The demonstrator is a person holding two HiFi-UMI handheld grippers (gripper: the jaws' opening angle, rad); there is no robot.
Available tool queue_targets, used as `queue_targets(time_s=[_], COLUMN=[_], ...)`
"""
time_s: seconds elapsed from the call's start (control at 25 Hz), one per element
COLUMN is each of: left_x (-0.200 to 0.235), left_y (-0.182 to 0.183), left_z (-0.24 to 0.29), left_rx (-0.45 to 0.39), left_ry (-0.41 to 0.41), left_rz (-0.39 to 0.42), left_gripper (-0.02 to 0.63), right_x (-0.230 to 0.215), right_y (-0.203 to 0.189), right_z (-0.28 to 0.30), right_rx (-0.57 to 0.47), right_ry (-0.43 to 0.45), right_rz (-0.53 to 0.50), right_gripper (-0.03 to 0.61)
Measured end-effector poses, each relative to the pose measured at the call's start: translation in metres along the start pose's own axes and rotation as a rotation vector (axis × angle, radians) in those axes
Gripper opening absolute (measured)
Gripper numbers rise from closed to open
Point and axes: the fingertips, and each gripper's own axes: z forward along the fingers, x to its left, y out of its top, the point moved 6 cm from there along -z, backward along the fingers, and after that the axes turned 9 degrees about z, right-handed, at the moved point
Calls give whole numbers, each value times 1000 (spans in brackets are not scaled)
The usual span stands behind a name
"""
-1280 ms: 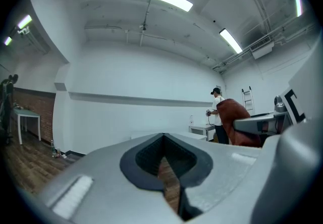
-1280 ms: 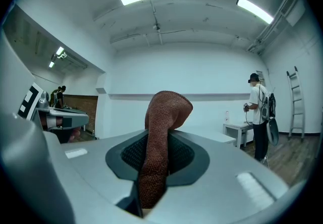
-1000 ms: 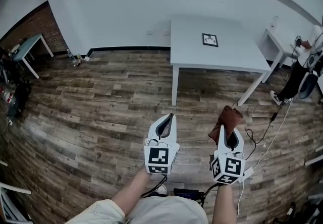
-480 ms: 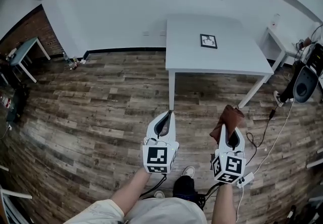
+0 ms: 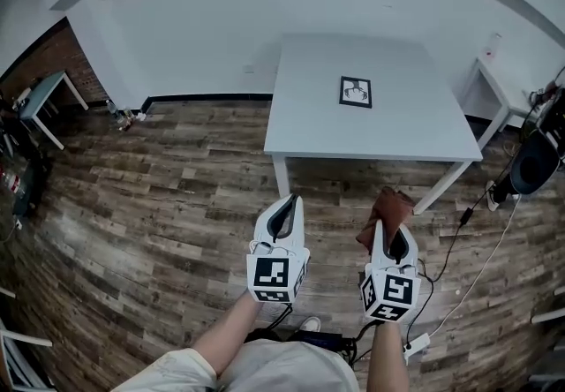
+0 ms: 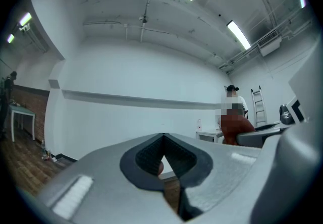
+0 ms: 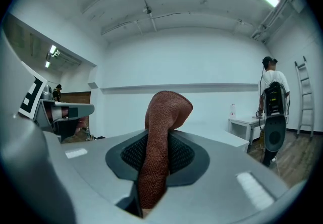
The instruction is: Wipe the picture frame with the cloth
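Note:
A small black picture frame [image 5: 355, 91] lies flat on the white table [image 5: 309, 130] ahead of me. My right gripper [image 5: 386, 221] is shut on a rust-brown cloth [image 5: 388, 205], which sticks up past the jaws; the cloth [image 7: 159, 142] fills the gap between the pads in the right gripper view. My left gripper [image 5: 288, 207] is held beside it over the wooden floor, jaws closed with nothing between them [image 6: 162, 160]. Both grippers are short of the table's near edge.
A table leg [image 5: 281, 177] stands just beyond the left gripper, another leg [image 5: 441, 185] to the right. A cable [image 5: 459, 240] runs across the floor at right. A person [image 7: 271, 112] stands by a small white side table [image 5: 494, 86]. A grey-green table [image 5: 40, 99] sits far left.
I have walked toward the white table; it and the frame now sit nearer and larger. Both grippers keep the same pose, the cloth still clamped in the right one.

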Motion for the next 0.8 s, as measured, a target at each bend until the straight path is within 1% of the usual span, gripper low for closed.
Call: queue_targets(time_s=[0.16, 0.36, 0.52, 0.8], left_x=[-8, -1, 21, 70], left_y=[-2, -21, -35, -47], left_z=[49, 111, 175, 283], left_rx=[13, 31, 35, 30], left_ry=[8, 8, 4, -24], left_rz=[6, -2, 19, -2], left_gripper=[0, 0, 0, 0], right_x=[-26, -46, -57, -53], right_y=[7, 4, 3, 17], right_z=[44, 108, 174, 298], right_rx=[5, 17, 19, 48], right_ry=[7, 23, 37, 22], right_rz=[6, 15, 38, 19], right_gripper=[104, 104, 104, 104])
